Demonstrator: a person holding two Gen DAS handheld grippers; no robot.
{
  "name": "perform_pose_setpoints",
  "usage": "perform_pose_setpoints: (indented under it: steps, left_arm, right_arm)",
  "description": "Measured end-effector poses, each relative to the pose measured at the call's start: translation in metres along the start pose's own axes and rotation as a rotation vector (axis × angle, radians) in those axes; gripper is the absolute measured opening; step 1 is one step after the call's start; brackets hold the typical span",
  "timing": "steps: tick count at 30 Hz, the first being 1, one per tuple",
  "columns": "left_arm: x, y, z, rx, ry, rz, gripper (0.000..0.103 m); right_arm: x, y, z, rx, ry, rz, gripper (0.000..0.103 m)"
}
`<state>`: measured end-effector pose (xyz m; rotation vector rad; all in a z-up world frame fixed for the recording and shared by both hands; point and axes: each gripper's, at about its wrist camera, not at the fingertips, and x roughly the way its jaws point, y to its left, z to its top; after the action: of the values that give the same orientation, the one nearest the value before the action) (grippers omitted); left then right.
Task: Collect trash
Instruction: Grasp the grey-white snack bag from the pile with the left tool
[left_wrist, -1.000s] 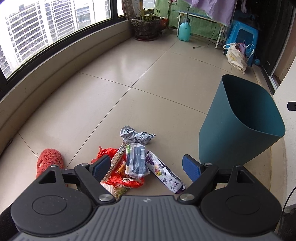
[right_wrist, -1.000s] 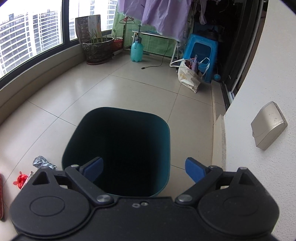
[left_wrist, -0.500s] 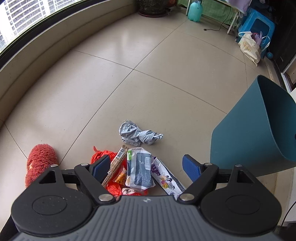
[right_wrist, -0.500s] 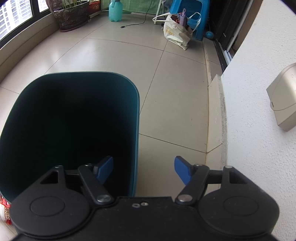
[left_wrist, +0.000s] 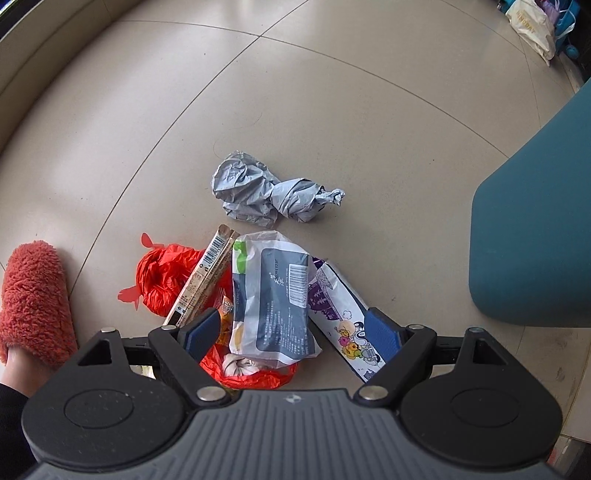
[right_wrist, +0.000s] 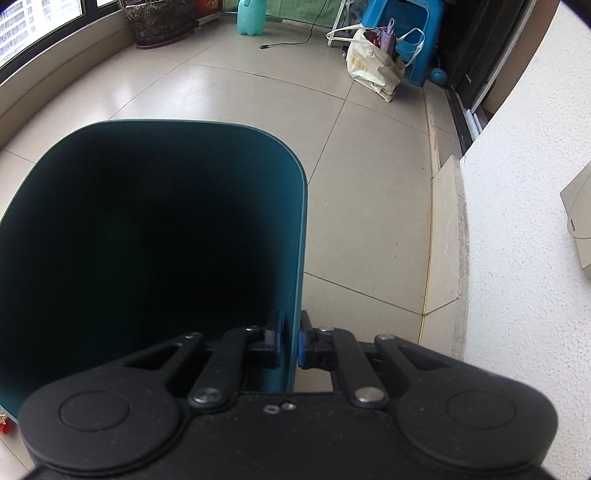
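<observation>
The left gripper (left_wrist: 291, 328) hangs spread over the trash pile (left_wrist: 258, 295) on the floor (left_wrist: 332, 110); loose, overlapping wrappers could slip free. They look crumpled, red plastic beneath. The right gripper (right_wrist: 288, 345), having just closed, pinches the teal bin (right_wrist: 299, 258) wall; it might tip.

My claws (left_wrist: 291, 328) are black with blue pads (left_wrist: 380, 328). Below them lie a crumpled grey bag (left_wrist: 269, 194), a red plastic bag (left_wrist: 166, 280), a white and navy packet (left_wrist: 275, 302) with a barcode, and a white wrapper (left_wrist: 341, 314) with purple cartoon print. The slipper (left_wrist: 33, 299) is fuzzy coral red. The bin (right_wrist: 155, 236) is teal, the floor tiles (left_wrist: 295, 92) beige.
</observation>
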<state>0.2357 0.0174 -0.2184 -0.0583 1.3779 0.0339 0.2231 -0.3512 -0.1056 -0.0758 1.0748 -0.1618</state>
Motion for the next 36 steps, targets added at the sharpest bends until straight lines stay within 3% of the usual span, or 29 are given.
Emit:
perform_pose_setpoints:
  steps: [8, 15, 18, 24, 29, 36]
  left_arm:
    - [0.062, 0.006, -0.003, -0.014, 0.064, 0.069, 0.083]
    - [0.071, 0.016, -0.010, -0.038, 0.098, 0.121, 0.021]
    - [0.057, 0.017, -0.011, -0.041, 0.075, 0.123, 0.009]
    - [0.011, 0.018, -0.007, -0.043, 0.037, 0.111, 0.006]
    - [-0.036, 0.007, -0.003, -0.024, -0.004, 0.054, 0.006]
    - [-0.127, -0.042, 0.006, 0.104, -0.099, -0.003, 0.006]
  right_arm:
    - [-0.002, 0.004, 0.000, -0.026, -0.017, -0.013, 0.007]
    - [-0.009, 0.009, -0.006, -0.055, -0.039, -0.012, 0.007]
    - [-0.010, 0.006, -0.006, -0.055, -0.044, -0.003, 0.007]
    - [-0.012, -0.001, -0.005, -0.051, -0.043, 0.067, 0.005]
    - [-0.015, 0.001, -0.009, -0.065, -0.044, 0.100, 0.007]
    - [-0.017, 0.003, -0.010, -0.074, -0.031, 0.112, 0.008]
